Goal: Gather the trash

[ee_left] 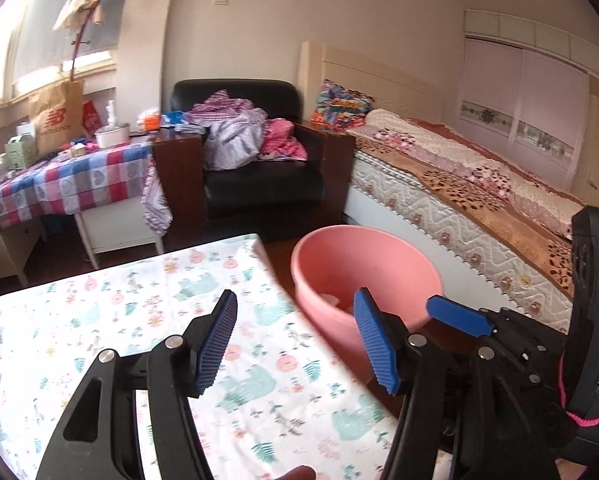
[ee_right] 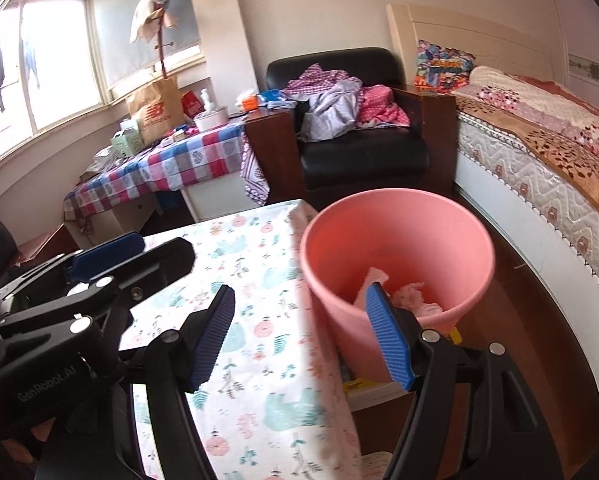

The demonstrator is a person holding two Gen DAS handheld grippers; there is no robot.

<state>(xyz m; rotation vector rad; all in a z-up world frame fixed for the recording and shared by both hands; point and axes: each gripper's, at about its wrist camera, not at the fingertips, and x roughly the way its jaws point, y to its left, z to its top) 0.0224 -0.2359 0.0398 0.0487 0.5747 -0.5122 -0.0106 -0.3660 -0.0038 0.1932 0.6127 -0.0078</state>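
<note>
Left gripper and right gripper spread wide, empty, above the animal-print tablecloth | pink bin just right of the table edge, beyond the blue pads | crumpled pinkish-white wrappers and tissue lie at its bottom | bed far right.
</note>
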